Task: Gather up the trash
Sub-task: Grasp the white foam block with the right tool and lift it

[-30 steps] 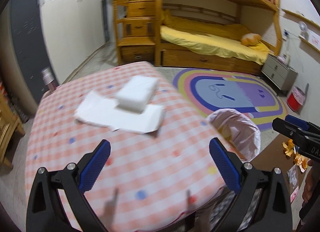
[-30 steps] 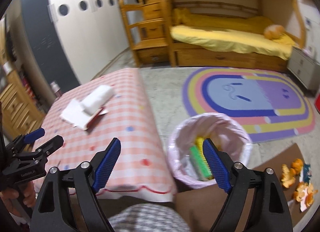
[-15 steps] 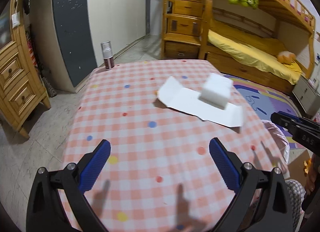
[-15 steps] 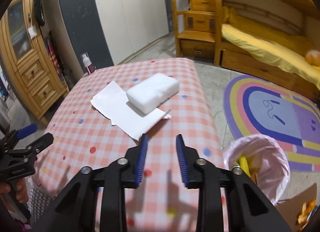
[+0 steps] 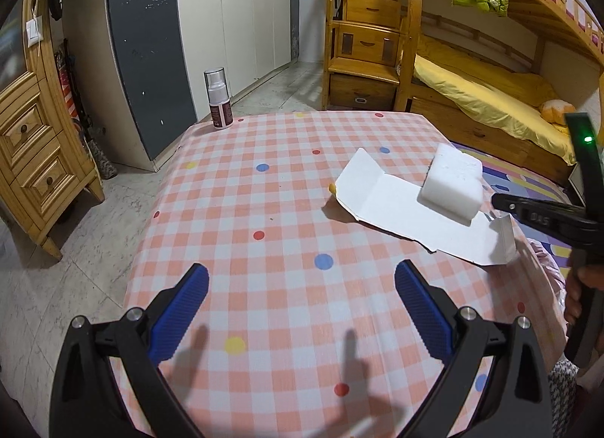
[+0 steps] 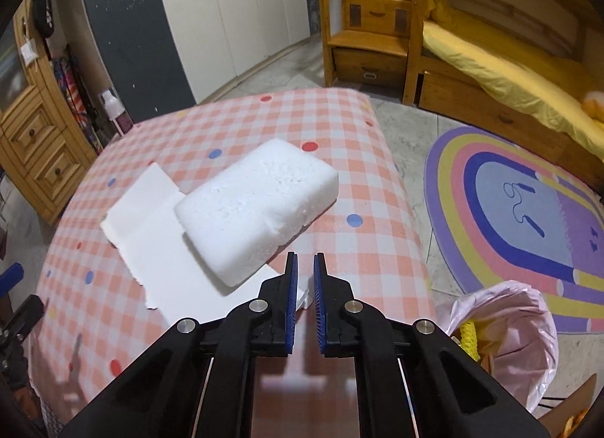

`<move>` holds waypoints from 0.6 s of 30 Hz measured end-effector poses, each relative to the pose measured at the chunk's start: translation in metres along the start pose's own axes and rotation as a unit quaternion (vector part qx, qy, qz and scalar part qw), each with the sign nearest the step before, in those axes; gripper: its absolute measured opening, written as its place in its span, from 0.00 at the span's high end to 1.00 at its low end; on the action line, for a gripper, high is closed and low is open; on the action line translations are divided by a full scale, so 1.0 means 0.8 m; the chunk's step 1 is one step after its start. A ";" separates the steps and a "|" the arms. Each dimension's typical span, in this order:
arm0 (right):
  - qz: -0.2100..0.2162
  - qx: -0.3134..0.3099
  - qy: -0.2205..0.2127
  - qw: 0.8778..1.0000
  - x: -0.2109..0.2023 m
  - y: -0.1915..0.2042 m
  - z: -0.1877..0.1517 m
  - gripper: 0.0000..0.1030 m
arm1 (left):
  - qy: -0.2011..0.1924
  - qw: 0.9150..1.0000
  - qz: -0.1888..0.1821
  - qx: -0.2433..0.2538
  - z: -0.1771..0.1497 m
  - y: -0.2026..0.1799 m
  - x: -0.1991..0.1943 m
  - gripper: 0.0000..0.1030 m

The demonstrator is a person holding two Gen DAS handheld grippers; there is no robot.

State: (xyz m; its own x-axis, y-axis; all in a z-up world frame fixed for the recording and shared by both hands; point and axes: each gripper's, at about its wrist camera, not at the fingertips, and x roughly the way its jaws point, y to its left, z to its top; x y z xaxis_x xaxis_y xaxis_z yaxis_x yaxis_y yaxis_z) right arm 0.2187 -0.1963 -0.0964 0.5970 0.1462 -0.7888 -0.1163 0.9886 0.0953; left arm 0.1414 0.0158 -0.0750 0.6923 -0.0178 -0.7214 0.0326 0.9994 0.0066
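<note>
Table edge: the table [image 5: 287, 219], under a pink checked cloth with coloured dots, drops off on its right side, where the cloth rounds down toward the floor.
Open room: the near and left stretches of cloth lie bare; only the shadows of the left gripper [image 5: 302, 289] fall there.
Foam block: a white foam block [image 6: 256, 211] lies on the torn white cardboard sheet [image 6: 151, 226], toward the table's right edge.
Cardboard edge: its near corner reaches the right gripper [image 6: 305, 268] and shows between the blue pads; whether they touch it I cannot tell.
Left jaws: wide apart, holding nothing, above the bare cloth.
Right jaws: closing, a narrow gap left between them.
Trash bin: a bin with a pink liner [image 6: 506, 324] stands on the floor just beside the right edge, scraps inside.
Other things: a spray bottle [image 5: 218, 98] stands at the far left corner, well apart from the foam.
Beyond: a rainbow rug [image 6: 521, 219] and a wooden bunk bed [image 5: 472, 98].
</note>
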 end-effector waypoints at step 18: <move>0.082 -0.077 0.029 0.993 -0.046 0.131 -0.092 0.88 | 0.005 0.999 0.030 -0.025 -0.017 0.043 -0.019 0.07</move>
State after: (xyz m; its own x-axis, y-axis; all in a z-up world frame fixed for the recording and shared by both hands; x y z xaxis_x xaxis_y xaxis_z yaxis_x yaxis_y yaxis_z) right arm 0.1261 -0.1008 -0.1025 0.5145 0.2981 -0.8040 -0.3300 0.9343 0.1352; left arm 0.1221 0.0508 -0.0735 0.6848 0.0412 -0.7275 -0.0445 0.9989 0.0147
